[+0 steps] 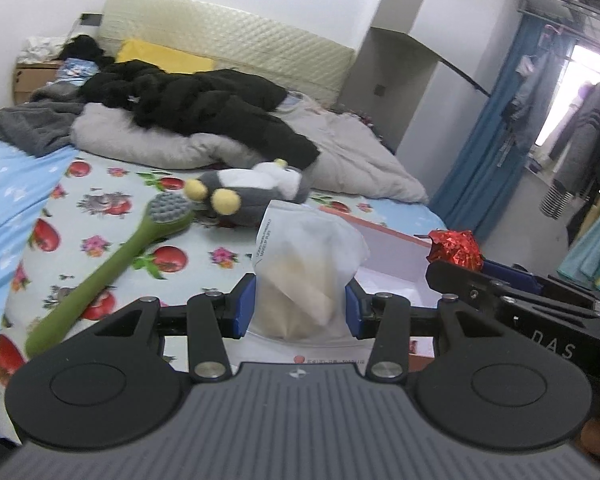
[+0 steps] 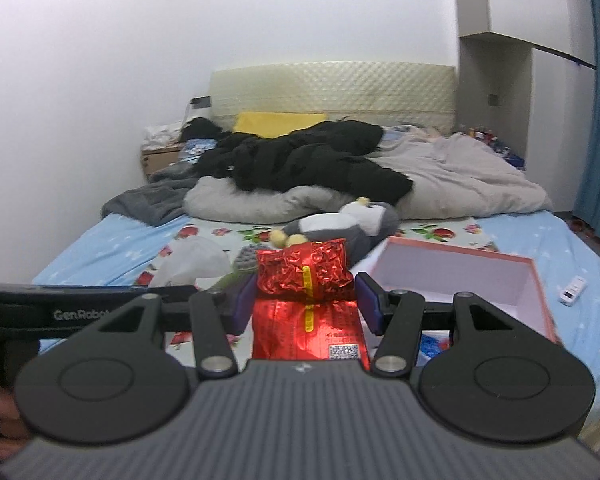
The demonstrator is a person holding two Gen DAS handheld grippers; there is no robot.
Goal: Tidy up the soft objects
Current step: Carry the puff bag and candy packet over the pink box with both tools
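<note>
Blue pads of the left gripper (image 1: 300, 306) press against both sides of a frosted white pouch (image 1: 310, 270) in the left wrist view, so its jaws are closed on it, with the pouch standing upright between them. Behind it lies an open pink box (image 1: 396, 258) on the fruit-print bed sheet (image 1: 112, 188). A green long-handled brush (image 1: 112, 270) rests on the sheet to the left, its grey head near a grey and white plush penguin (image 1: 252, 196). At right the right gripper (image 1: 460, 270) carries a crinkled red foil packet (image 1: 456, 248) beside the box.

From the right wrist view, the right gripper (image 2: 306, 304) has its jaws closed on the red foil packet (image 2: 304, 276), which sticks up between the pads. The pink box (image 2: 460, 276) sits open just to the right on the bed. The plush penguin (image 2: 340, 226) lies just behind the packet, and the white pouch (image 2: 196, 262) shows at left. A small white remote (image 2: 574, 290) lies on the blue sheet right of the box.
</note>
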